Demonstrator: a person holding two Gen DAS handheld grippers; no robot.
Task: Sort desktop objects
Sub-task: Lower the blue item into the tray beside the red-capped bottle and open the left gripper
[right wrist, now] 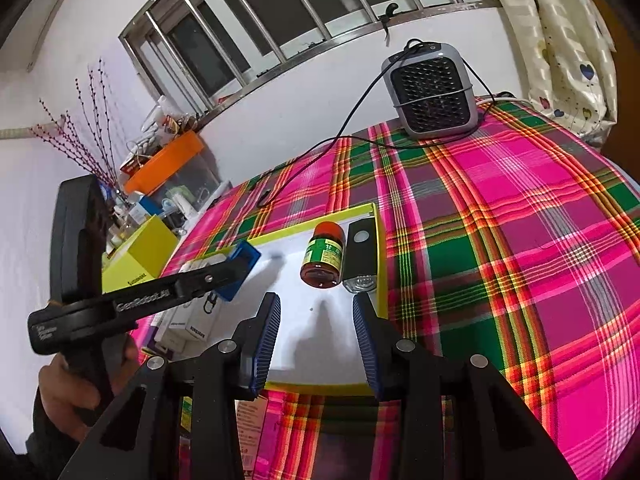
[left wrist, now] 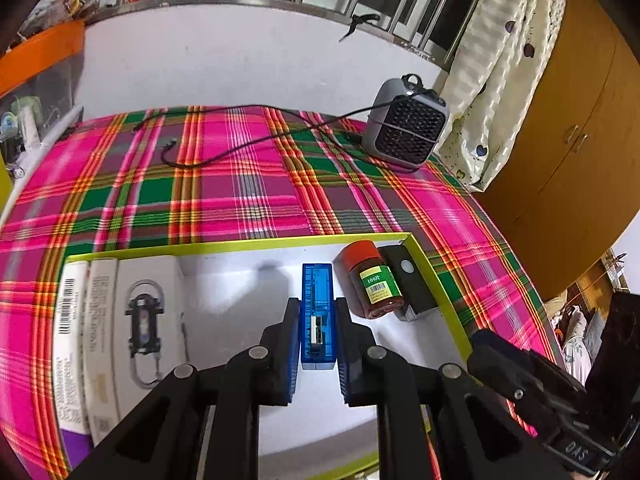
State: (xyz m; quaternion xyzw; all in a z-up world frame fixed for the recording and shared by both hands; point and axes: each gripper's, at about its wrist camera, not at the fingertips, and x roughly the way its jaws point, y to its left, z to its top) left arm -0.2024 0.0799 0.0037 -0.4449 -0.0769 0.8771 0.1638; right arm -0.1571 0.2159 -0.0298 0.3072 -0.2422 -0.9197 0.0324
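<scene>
Blue case [left wrist: 317,312] lengthwise along left claw [left wrist: 317,308]

Your left gripper [right wrist: 240,268]: black frame, white lettering, silver screws. Right gripper [right wrist: 316,336]: blue ribbed fingers [right wrist: 267,334]. Dark sleeve [right wrist: 40,432].

Surface [left wrist: 248,196] wearing a pink, green and orange plaid cloth. Lying directly on it: a yellow-rimmed tray [left wrist: 440,280] at the near edge, a grey fan heater [left wrist: 404,124] standing at the far right corner, and its black cable [left wrist: 224,156] trailing leftward across the cloth.
</scene>
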